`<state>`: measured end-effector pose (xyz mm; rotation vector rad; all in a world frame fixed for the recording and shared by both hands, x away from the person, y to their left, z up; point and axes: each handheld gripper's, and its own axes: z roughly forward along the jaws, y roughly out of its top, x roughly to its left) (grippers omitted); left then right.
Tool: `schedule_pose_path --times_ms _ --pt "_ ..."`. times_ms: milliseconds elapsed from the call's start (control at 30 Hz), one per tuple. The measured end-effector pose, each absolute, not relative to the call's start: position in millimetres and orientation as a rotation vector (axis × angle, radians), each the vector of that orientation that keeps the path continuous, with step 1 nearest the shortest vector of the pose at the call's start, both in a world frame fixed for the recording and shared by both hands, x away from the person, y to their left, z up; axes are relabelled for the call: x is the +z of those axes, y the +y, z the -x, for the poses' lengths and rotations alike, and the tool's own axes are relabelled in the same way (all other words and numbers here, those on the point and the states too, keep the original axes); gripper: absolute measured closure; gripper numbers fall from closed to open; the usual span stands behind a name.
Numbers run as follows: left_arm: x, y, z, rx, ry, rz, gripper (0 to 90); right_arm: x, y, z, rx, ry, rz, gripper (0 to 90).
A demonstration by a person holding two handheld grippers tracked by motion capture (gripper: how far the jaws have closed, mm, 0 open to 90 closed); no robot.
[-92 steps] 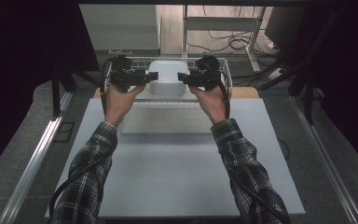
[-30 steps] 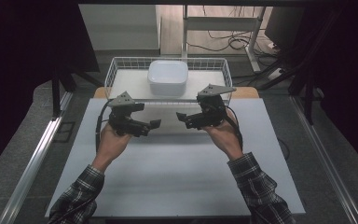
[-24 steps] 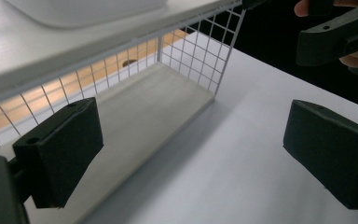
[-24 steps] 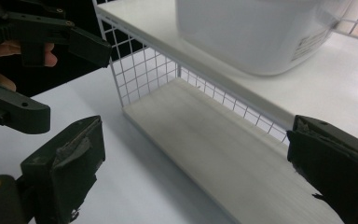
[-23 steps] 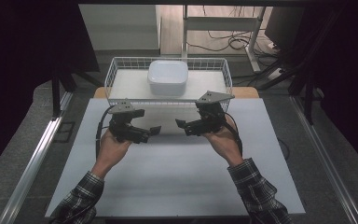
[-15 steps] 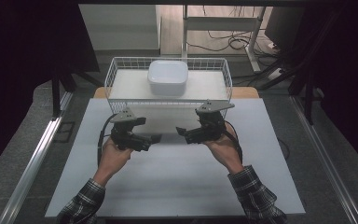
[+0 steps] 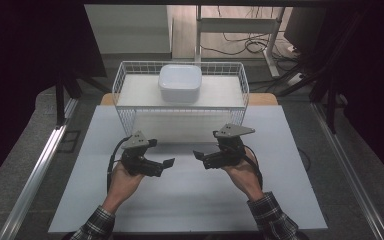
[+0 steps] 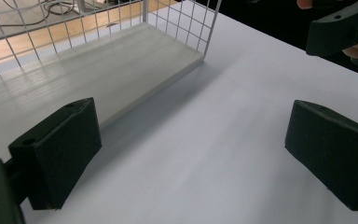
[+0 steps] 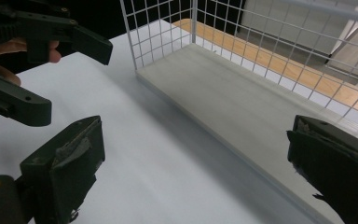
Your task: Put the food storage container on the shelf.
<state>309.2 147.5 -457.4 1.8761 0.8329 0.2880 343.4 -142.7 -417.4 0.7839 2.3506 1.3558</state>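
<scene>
Count, from high view: two tools, one per hand — my left tool [image 7: 156, 164], my right tool [image 7: 211, 157]. Each with two black jaws, four jaws total, both pairs spread wide. Two hands: left hand [image 7: 122, 181], right hand [image 7: 244, 175]. Two plaid sleeves. One counter [image 7: 190, 200], white top. One white wire basket [image 7: 124, 82] at far edge. One white lidded container [image 7: 180, 82] inside basket. Grey three-cornered plates: two, one atop each tool.

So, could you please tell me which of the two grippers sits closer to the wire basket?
The right gripper; it is held slightly farther forward, nearer the basket, than the left gripper.
</scene>
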Motion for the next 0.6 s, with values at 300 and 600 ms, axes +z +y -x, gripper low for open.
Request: schedule_pose_path --times_ms 300,600 --pt "-470.4 154.1 -296.5 0.300 0.848 -1.877 3.8 -426.7 -149.0 -332.3 1.307 2.359 -0.765 2.1" --pt "-481.7 159.5 -282.4 0.300 0.865 -1.893 4.1 -439.6 -159.9 -319.4 1.293 2.362 -0.787 1.3"
